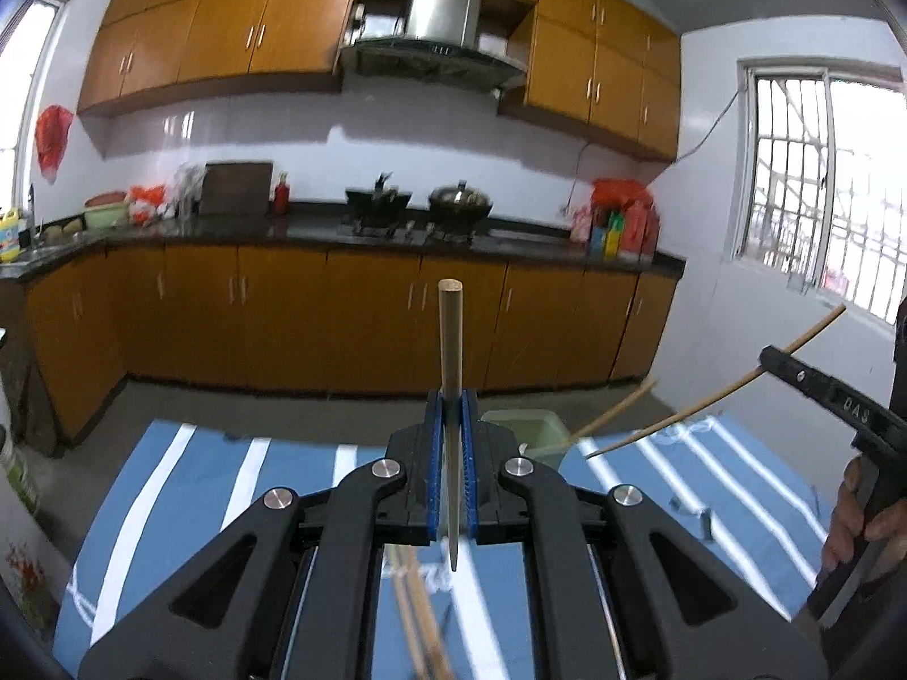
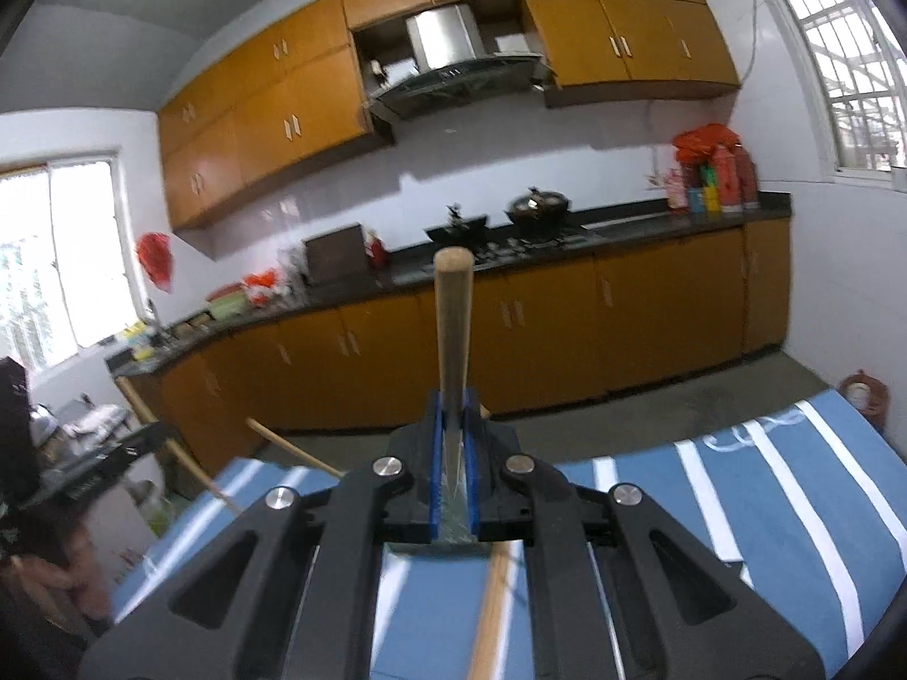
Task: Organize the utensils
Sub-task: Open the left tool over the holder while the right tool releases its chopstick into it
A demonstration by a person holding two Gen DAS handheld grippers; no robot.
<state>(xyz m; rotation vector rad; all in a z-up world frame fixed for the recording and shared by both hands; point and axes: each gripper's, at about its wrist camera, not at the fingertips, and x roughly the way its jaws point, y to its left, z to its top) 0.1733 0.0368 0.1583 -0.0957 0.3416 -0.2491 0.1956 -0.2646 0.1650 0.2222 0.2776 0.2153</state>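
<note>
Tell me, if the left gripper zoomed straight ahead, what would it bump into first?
Probably the lower kitchen cabinets far across the floor. The left gripper, shut on a chopstick, looks free ahead until then, though depth is hard to judge.

Utensil count from my two wrist feeds

I count two grippers, left [image 1: 452,425] and right [image 2: 452,425], each with one chopstick [image 1: 450,351] [image 2: 452,328]; one green container [image 1: 524,436]; two woks [image 1: 459,201] on the stove; two windows [image 1: 816,181].

Blurred chopsticks [image 1: 422,623] beneath left gripper [image 1: 452,413]
</note>
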